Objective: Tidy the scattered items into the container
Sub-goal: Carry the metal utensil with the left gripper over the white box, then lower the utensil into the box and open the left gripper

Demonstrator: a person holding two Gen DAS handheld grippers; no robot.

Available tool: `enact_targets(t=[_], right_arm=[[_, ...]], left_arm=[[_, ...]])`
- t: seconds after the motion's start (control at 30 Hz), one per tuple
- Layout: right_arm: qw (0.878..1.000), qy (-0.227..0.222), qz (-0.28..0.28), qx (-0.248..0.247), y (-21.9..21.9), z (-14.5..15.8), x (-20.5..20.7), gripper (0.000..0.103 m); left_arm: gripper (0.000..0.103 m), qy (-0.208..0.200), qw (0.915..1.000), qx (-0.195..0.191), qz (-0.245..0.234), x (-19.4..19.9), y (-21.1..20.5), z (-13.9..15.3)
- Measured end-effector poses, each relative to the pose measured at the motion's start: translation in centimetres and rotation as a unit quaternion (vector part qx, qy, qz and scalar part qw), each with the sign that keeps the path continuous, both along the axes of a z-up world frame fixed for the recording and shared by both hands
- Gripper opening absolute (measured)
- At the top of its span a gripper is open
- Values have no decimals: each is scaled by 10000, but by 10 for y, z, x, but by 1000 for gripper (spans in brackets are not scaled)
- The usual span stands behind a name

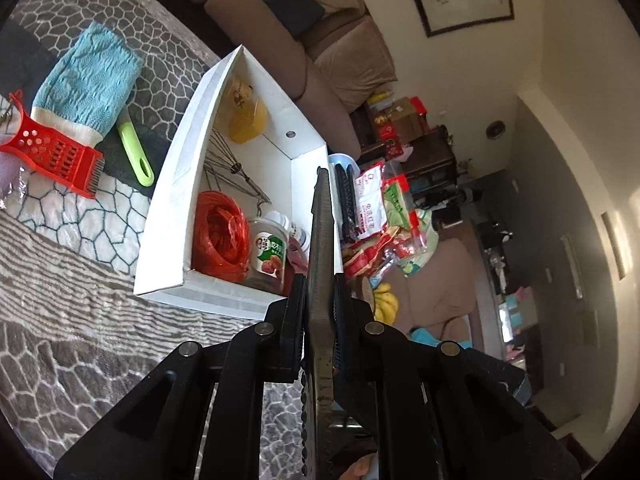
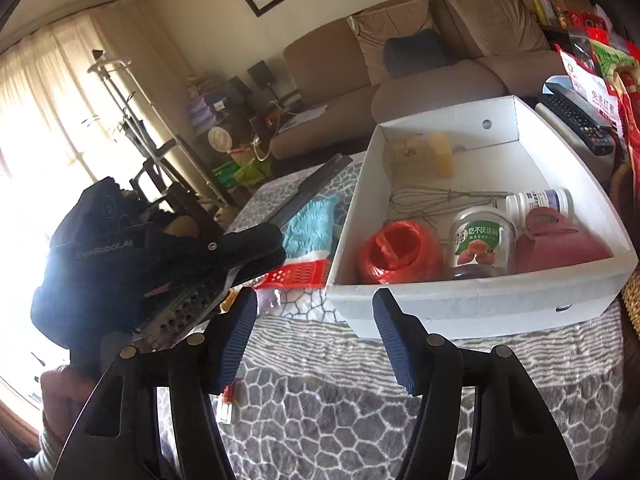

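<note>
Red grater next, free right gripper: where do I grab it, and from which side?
Take the red grater across its narrow neck near the looped handle end, coming down from above. It lies flat on the cloth; the glove overlaps one long edge, so approach from the uncovered side.

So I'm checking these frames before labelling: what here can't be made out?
- Metal grater: left wrist view shows it edge-on in the left gripper; its lower end is cut off by the frame.
- Green-handled tool: head hidden under the blue cloth.
- Small packet: right wrist view, partly behind a right gripper finger.
</note>
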State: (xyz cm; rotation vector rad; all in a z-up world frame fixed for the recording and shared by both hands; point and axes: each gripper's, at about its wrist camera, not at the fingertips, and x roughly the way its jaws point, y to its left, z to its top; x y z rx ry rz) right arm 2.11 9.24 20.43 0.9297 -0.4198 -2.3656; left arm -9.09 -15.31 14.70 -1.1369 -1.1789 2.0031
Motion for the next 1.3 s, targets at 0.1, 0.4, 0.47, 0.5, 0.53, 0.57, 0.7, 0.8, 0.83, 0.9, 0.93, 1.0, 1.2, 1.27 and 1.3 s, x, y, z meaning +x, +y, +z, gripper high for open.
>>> enact_targets(t=[0.1,0.4,0.47,0.5,0.53,0.57,0.7,0.8,0.83,0.9,0.93,1.0,1.2,1.27,1.3], right_arm=[[9994,125,-115,-295,22,17,-6,67],[9773,-751,179,-1973,83,43,-139,76],[9633,-1128,181,-2430,85,32,-173,76],[9567,-1288,160,-2607,86,25,-187,76],[9501,-1446,111,-2760,86,16,-200,76],[9436,-1527,79,-2935,87,9,-210,76],[9429,-1618,100,-2910,82,-7,-239,21],[9489,-1539,11,-2754,82,-9,-253,18],[9523,-1491,-8,-2662,81,-6,-258,17],[9631,-1320,3,-2347,80,5,-269,14],[9692,-1222,-12,-2138,79,13,-275,13],[9833,-1020,-47,-1507,74,29,-287,14],[9978,-648,-142,8,58,49,-318,14],[9979,-534,-202,319,56,48,-328,14],[9979,-498,-239,347,57,45,-332,14]], left_arm=[[12,29,9999,-86,-42,-29,12,14],[12,115,9949,-30,-998,-106,63,29],[12,71,9922,66,-1246,-118,71,25],[12,68,9909,30,-1344,-124,75,24],[12,61,9900,-74,-1406,-129,78,23],[12,46,9894,-175,-1438,-134,80,21],[12,10,9892,-315,-1428,-156,80,10],[13,5,9870,-430,-1551,-170,90,2],[14,-20,9864,-526,-1555,-175,95,-1],[19,-123,9867,-625,-1497,-187,105,-9],[21,-203,9872,-578,-1473,-195,110,-14],[22,-325,9879,-435,-1450,-215,122,-23],[22,-480,9909,-339,-1212,-263,151,-38],[29,-481,9907,-458,-1189,-270,153,-41],[41,-441,9904,-560,-1180,-272,153,-41]])
